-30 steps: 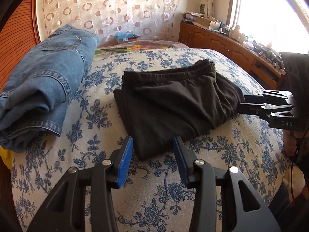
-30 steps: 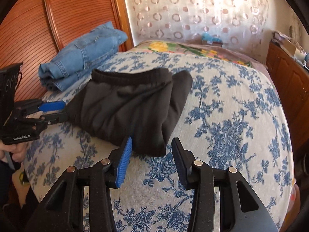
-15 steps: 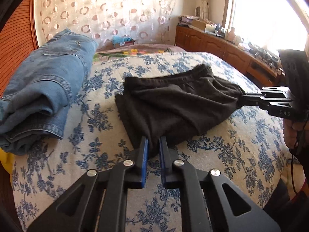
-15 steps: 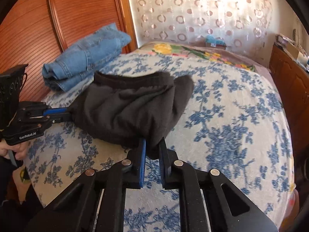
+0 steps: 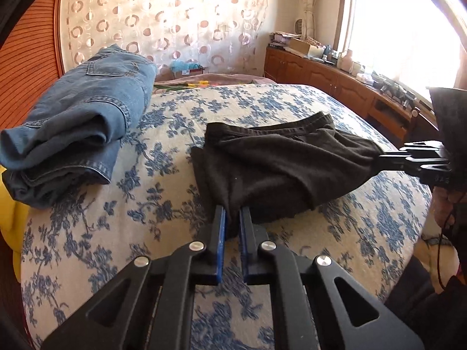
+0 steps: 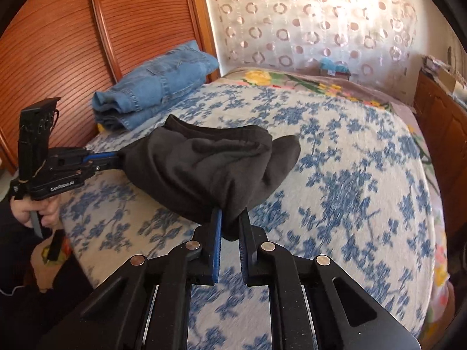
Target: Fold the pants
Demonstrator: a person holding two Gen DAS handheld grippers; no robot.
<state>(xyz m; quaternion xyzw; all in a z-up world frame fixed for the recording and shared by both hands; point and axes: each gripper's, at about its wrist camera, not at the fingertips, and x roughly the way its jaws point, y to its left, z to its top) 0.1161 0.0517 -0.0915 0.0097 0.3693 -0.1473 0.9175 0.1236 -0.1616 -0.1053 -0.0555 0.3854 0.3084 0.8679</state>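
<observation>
- Left wrist view: floral bed (image 5: 146,233), folded jeans (image 5: 78,134) nearby. Left tongs (image 5: 232,227) clenched on the black pants (image 5: 277,169) — a thin pinch could slip.
- Right wrist view: right tongs (image 6: 230,227) clenched on another corner; uneven lifting may undo the fold.

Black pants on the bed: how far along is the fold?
Done: the jeans lie folded at the side, and the black pants are already doubled over. In hand: the left gripper and right gripper each pinch a near corner, lifting that edge off the bedspread. Left: carry it over, lay flat, release.
</observation>
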